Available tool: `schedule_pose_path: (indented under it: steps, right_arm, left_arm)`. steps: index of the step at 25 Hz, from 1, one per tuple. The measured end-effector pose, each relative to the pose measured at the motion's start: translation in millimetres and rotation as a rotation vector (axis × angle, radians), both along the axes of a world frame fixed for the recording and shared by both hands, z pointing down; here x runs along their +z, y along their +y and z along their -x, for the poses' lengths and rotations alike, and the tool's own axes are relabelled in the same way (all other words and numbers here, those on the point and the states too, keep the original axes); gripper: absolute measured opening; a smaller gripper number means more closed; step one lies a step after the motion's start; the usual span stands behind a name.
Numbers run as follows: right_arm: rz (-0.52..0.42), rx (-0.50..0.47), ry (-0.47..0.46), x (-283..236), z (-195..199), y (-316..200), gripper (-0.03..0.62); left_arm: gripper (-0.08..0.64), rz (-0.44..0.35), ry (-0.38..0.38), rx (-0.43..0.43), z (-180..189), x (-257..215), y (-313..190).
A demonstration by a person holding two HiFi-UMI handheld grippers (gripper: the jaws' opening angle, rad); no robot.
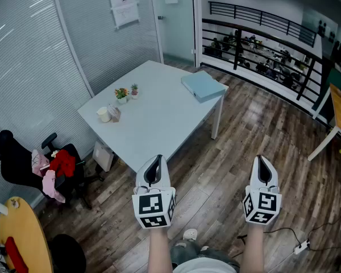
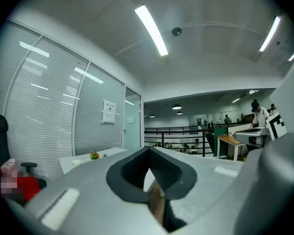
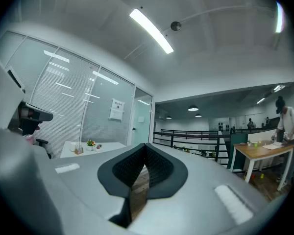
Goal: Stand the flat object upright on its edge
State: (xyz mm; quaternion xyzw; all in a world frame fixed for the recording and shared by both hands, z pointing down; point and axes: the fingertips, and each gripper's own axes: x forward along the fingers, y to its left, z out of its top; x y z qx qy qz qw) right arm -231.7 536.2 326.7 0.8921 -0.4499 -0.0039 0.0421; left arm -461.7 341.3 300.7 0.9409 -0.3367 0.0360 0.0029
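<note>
A wood-plank floor (image 1: 238, 129) runs through a glass-walled office, where a person holds two pairs of tongs level and side by side above the boards. The left tongs (image 1: 156, 159) are clenched, tips together with nothing between them, and the right tongs (image 1: 263, 159) are clenched and empty as well; each gripper view shows the dark pads meeting at the tip. Just beyond the left tongs stands a white table (image 1: 159, 124). A pale cup (image 1: 104, 114) and two small potted plants (image 1: 127, 92) sit near the table's left edge. The flat object (image 1: 203, 86), light blue, lies flat at the table's far right corner, well apart from both tongs. To the left a black chair (image 1: 23, 164) carries red and pink cloth. Behind the table rise a blind-covered glass wall (image 1: 40, 61) with a posted notice (image 1: 124, 5) and, to the right, a black railing (image 1: 261, 21).
</note>
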Motion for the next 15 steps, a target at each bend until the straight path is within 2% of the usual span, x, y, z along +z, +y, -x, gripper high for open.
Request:
schedule_pose_path:
  steps: [15]
  right_arm:
    - [0.000, 0.030, 0.000, 3.0, -15.4, -18.7, 0.018]
  left_arm:
    - [0.000, 0.027, 0.010, 0.015, -10.9, 8.6, -22.7]
